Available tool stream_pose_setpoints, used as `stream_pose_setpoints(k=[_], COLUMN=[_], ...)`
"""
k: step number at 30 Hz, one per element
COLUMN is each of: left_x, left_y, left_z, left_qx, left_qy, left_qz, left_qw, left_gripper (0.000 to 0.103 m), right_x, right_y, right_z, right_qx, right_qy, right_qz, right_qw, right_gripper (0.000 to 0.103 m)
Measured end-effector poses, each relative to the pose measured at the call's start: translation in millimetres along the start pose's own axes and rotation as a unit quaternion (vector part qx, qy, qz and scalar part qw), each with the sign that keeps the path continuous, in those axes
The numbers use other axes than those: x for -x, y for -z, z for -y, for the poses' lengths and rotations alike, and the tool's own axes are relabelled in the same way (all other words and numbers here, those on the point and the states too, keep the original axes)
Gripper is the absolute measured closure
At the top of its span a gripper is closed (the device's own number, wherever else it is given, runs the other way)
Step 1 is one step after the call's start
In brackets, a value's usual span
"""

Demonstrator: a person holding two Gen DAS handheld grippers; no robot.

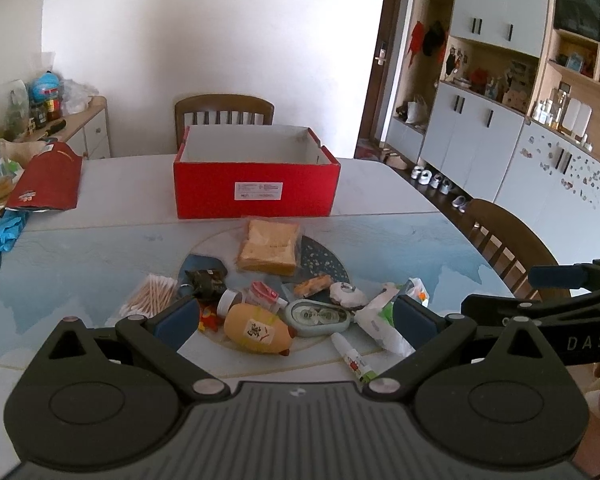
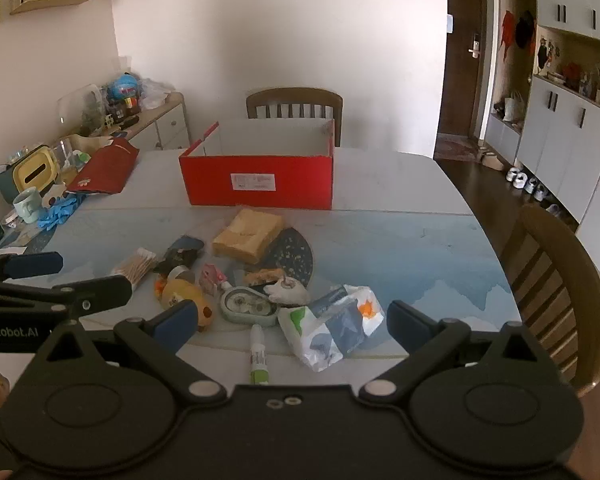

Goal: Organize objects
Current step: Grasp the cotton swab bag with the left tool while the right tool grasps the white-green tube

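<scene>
An open, empty red box (image 1: 256,184) (image 2: 260,182) stands at the table's middle. In front of it lies a pile: bagged bread (image 1: 270,248) (image 2: 247,236), cotton swabs (image 1: 150,294) (image 2: 134,266), a yellow squeeze toy (image 1: 258,330) (image 2: 184,296), a green correction tape (image 1: 318,316) (image 2: 249,306), a white tube (image 1: 352,358) (image 2: 259,354), and a tissue pack (image 1: 384,316) (image 2: 332,326). My left gripper (image 1: 294,322) is open above the toy and tape. My right gripper (image 2: 292,322) is open above the tissue pack and tube. Both hold nothing.
A red bag (image 1: 48,180) (image 2: 106,168), blue gloves (image 1: 2,234) (image 2: 60,210) and a mug (image 2: 27,206) crowd the table's left. Wooden chairs stand behind the box (image 1: 224,114) and at the right (image 2: 556,292). Cabinets (image 1: 500,120) line the right wall.
</scene>
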State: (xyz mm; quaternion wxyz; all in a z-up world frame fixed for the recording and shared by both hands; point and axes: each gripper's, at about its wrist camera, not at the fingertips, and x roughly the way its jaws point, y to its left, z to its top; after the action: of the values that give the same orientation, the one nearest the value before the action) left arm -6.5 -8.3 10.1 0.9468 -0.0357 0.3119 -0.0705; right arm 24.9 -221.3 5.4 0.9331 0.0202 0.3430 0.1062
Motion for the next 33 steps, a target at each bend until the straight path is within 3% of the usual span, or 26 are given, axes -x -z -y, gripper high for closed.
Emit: stream_pose_setpoints(k=[14, 24, 33], left_x=[-20.7, -89.1, -147.8], left_y=[-5.9, 2.8, 15.0], left_z=[-24.8, -90.6, -145.5], left_qx=[0.008, -0.031, -0.049], left_qy=[-0.005, -0.051, -0.070], left_qz=[-0.003, -0.051, -0.104], left_qw=[0.9999, 0.9969, 0.9909], left_gripper=[0.000, 0.000, 0.000], right_x=[-25.9, -74.4, -109.5], right_y=[-1.0, 26.1, 52.5], right_z=[-10.9, -19.3, -24.6], right_qx=[0.024, 0.035, 0.043], right_qy=[-0.004, 0.005, 0.016], right_qz=[-0.014, -0.089, -0.148], right_qw=[1.000, 0.995, 0.988], right_gripper=[0.002, 0.004, 0.011])
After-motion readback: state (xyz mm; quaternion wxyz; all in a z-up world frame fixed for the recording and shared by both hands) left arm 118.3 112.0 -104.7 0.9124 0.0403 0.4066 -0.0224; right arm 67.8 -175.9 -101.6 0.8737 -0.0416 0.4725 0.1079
